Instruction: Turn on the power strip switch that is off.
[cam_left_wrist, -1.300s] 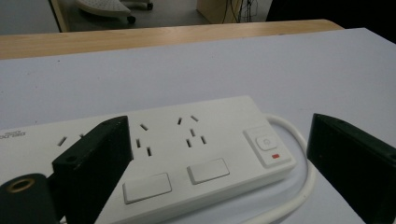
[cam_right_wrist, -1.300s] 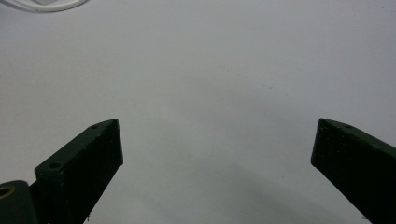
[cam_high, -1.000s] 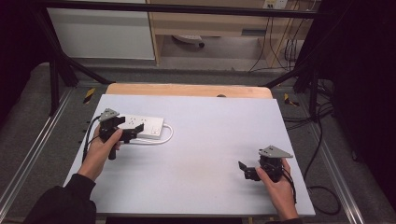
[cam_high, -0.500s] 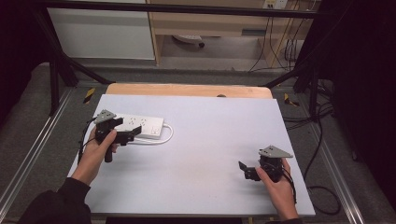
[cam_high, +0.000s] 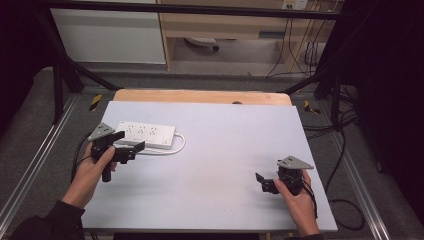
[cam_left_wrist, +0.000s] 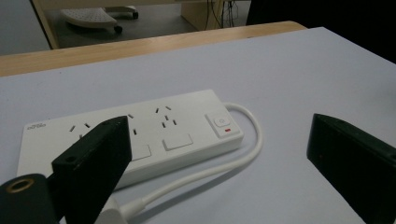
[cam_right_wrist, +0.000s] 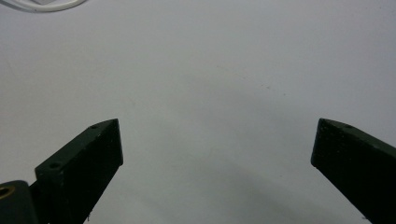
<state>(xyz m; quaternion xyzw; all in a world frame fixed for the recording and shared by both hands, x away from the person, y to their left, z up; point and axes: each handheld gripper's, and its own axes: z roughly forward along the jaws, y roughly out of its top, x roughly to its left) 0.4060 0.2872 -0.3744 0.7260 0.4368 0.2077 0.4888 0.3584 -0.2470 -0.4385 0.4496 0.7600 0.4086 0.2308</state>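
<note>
Fingers (cam_left_wrist: 91, 168) spread beside power strip (cam_left_wrist: 135, 135)

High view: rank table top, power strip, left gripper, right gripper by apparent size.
1. Table top, largest by far.
2. Power strip.
3. Left gripper and right gripper: look about alike; the right one sits nearer the camera and is partly hidden by the hand, so no ranking between them.

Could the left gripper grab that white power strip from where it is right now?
Probably yes. The left gripper sits right at the power strip with its jaws wide open. Nothing lies between them; the strip's white cable loops across the table in front of the jaws.
</note>
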